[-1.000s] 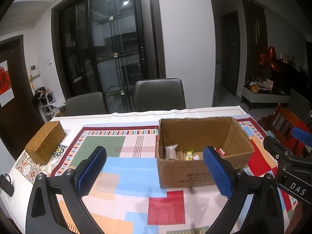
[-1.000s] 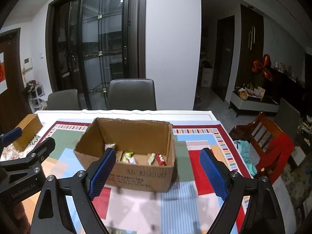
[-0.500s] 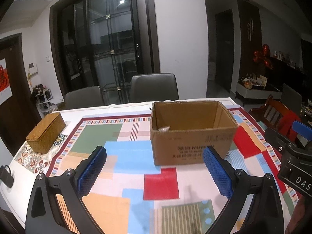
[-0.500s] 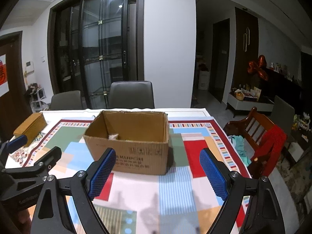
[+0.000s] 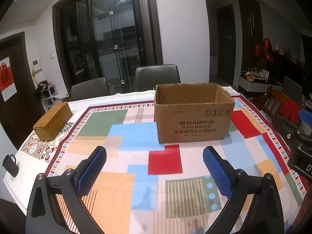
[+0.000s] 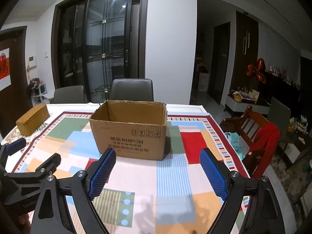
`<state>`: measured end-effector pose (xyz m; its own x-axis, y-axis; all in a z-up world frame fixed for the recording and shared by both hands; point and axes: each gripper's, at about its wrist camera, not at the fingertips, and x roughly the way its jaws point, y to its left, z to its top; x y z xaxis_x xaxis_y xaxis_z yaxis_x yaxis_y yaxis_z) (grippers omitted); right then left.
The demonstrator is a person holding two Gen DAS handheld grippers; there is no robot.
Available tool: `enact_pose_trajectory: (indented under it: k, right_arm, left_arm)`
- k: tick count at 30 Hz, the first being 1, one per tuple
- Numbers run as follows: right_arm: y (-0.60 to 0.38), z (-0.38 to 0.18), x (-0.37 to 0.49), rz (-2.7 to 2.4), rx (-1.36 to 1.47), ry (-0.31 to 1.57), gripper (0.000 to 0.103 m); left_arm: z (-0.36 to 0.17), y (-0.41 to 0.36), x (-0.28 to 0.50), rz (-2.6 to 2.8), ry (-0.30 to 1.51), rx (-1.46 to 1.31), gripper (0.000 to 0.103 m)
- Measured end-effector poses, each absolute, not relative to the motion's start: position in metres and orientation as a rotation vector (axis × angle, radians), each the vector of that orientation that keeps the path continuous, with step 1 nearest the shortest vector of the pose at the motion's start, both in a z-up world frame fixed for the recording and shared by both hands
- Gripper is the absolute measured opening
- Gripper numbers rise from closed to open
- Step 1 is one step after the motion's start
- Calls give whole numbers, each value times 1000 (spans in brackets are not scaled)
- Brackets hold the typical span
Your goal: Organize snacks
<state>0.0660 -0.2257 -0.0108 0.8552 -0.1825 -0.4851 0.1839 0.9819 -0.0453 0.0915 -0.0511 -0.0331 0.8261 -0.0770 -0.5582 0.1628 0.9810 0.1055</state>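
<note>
Both grippers have pulled back and dropped since 1 second ago: then each camera looked down into the cardboard box and its snacks, now only the box's printed front wall shows.

Left gripper (image 5: pixel 154 164): 2 blue pads spread wide, nothing between them, hovering over the tablecloth (image 5: pixel 124 195). Right gripper (image 6: pixel 158 169): pads (image 6: pixel 102 173) equally spread, empty.

Cardboard box (image 5: pixel 194 117) stands straight ahead of both grippers, near but not touching, open top up, long axis running across the view. In the left view it sits ahead and slightly right of the pads; in the right view (image 6: pixel 129 130) slightly left. Neither hand looks clearly nearer.

Contents: snacks cannot be seen from this low angle; only bare inner walls show. Judgement: they presumably lie on the box floor, so any pick needs a reach up and over the front rim.

Woven basket (image 5: pixel 53 120), lid on, sits at the table's far left, well apart from the box. Contents hidden.
</note>
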Motion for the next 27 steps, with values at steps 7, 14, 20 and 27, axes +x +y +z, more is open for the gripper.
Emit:
enact_pose_trajectory:
  k: [7, 14, 20, 27]
  right_arm:
    - [-229, -14, 40, -191, 64, 526, 88]
    - [-231, -15, 9, -204, 83, 534, 88]
    - [-232, -14, -19, -213, 98, 529, 88]
    - [-224, -7, -43, -229, 83, 485, 88]
  left_arm:
    - [-36, -47, 62, -118, 599, 150, 101]
    - [-31, -47, 28, -123, 569, 167, 101]
    - [-29, -42, 4, -130, 548, 161, 101]
    - [-27, -30, -20, -111, 510, 126, 101]
